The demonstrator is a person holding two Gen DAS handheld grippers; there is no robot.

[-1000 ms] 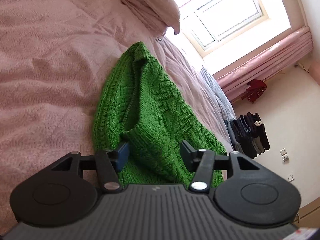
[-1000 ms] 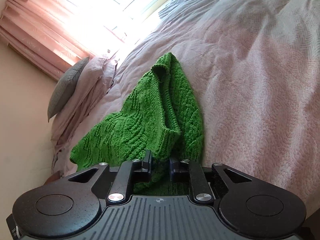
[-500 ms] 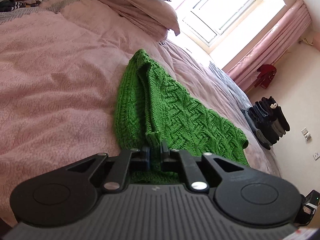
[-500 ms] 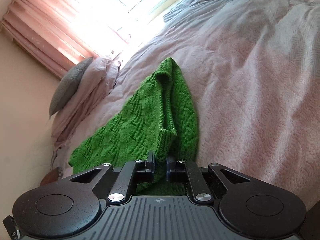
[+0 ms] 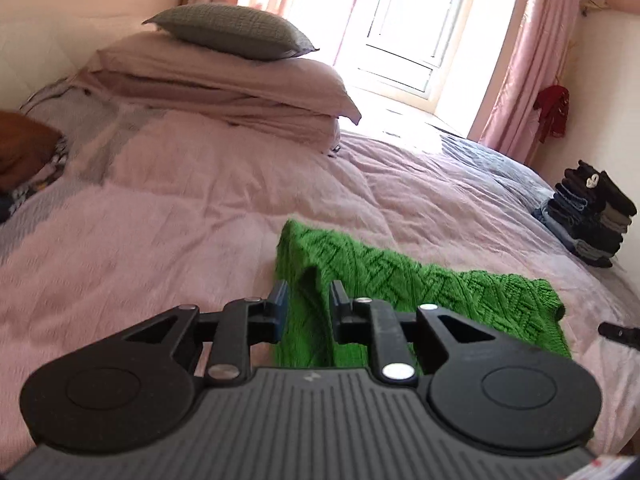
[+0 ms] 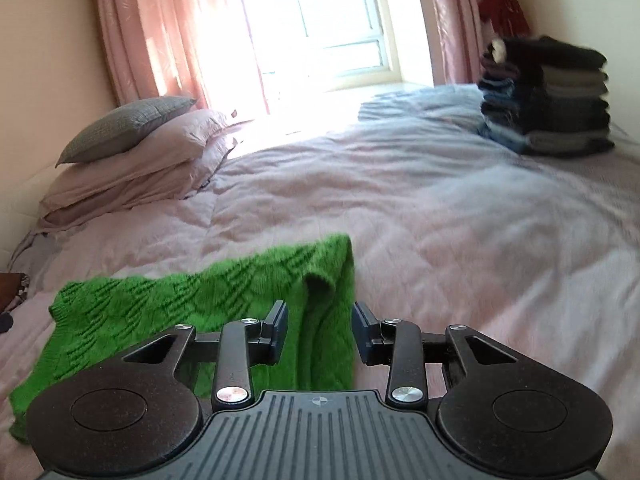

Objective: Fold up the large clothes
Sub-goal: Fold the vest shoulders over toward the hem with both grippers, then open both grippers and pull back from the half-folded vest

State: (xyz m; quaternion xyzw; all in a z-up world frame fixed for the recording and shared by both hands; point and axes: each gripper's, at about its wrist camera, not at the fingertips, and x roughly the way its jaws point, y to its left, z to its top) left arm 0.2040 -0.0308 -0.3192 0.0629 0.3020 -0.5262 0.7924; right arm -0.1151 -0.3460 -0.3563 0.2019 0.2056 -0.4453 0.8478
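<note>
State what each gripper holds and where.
Right gripper: nothing; jaws just opened wide over the green sweater. Left gripper: jaws just opening, sweater's fold between them; grip cannot be told.

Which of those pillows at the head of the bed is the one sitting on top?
The grey pillow sits on top; it is smaller and darker than the pink pillows stacked beneath it.

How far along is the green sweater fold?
Done: the green sweater lies folded over itself on the pink bedspread, and a stack of folded clothes sits at the far corner. In hand: the left gripper and right gripper have both just been opening, the folded edge between their jaws, pads apparently off it. Left: probably further folds, then onto the stack.
</note>
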